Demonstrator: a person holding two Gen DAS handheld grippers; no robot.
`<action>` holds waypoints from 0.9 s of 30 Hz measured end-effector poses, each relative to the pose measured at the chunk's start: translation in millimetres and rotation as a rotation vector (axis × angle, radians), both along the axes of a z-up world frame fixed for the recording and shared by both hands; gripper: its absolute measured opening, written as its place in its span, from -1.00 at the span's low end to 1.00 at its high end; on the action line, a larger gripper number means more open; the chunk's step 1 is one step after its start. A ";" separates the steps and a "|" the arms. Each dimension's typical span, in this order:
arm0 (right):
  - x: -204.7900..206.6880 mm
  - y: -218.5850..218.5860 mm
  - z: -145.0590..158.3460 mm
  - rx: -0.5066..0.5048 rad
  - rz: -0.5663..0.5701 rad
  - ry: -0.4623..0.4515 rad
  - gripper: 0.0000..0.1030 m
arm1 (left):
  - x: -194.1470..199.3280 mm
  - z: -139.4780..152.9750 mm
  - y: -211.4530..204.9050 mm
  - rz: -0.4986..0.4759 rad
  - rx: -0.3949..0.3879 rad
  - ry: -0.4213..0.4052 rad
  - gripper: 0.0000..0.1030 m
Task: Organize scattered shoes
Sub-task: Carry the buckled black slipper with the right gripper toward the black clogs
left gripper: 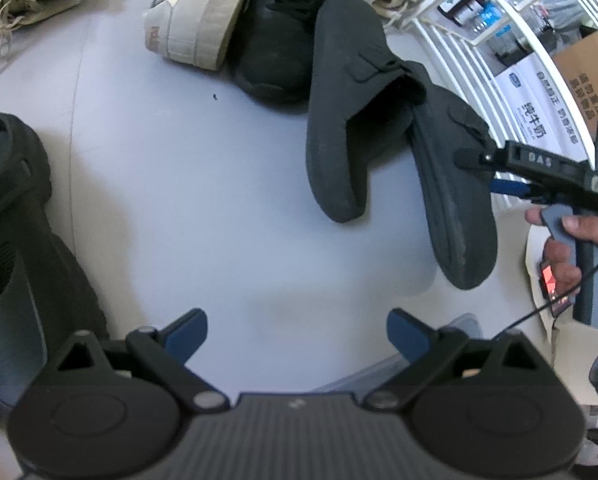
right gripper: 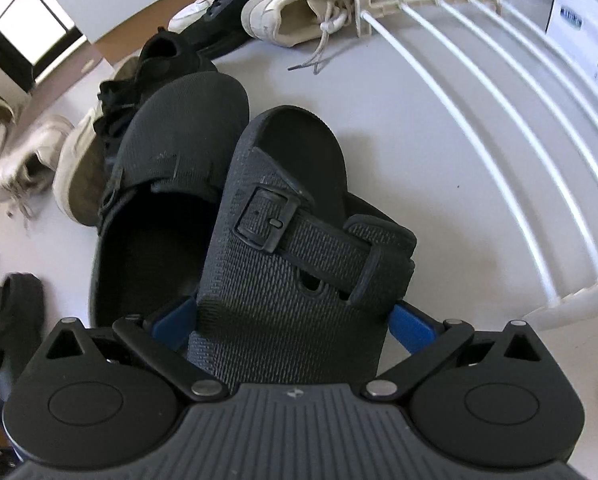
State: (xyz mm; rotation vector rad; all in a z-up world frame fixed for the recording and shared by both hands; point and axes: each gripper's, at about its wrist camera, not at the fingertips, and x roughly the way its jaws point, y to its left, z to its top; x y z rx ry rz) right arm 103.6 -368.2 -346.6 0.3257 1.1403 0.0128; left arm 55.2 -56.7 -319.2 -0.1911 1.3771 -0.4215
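Sandal [right gripper: 283,272] sat clamped across its strap in my right tool [right gripper: 295,324], lifted beside its mate [right gripper: 159,184] near the white rack [right gripper: 479,128]. I judged it best to keep it level and set it squarely on the rails. My left tool [left gripper: 297,340] hung open, holding nothing.

The left wrist view looks down from fairly high and forward over its spread blue fingers [left gripper: 187,336] onto open grey floor [left gripper: 219,208], with the two dark sandals [left gripper: 339,120] beyond and right of the fingers. The right wrist view sits very close, facing forward along its fingers [right gripper: 413,326] with the buckled sandal [right gripper: 287,248] filling the space between them. Both views share the sandals, the pale sneakers [right gripper: 299,12] and black shoe [left gripper: 275,28] beyond, and the white wire rack [right gripper: 479,92] to the right.
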 end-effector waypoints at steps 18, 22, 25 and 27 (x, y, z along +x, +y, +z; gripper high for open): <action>-6.2 28.2 2.3 -0.198 0.006 -0.073 1.00 | -8.7 9.2 14.9 -0.032 -0.002 0.013 0.90; -5.6 30.9 2.1 -0.208 0.008 -0.071 1.00 | -7.9 7.9 14.4 -0.033 -0.001 0.016 0.90; -4.2 37.1 2.3 -0.249 0.038 -0.064 1.00 | -8.5 9.4 14.4 -0.033 -0.001 0.018 0.90; -3.6 47.4 0.2 -0.331 0.080 -0.056 1.00 | -9.1 10.1 14.9 -0.033 0.000 0.021 0.90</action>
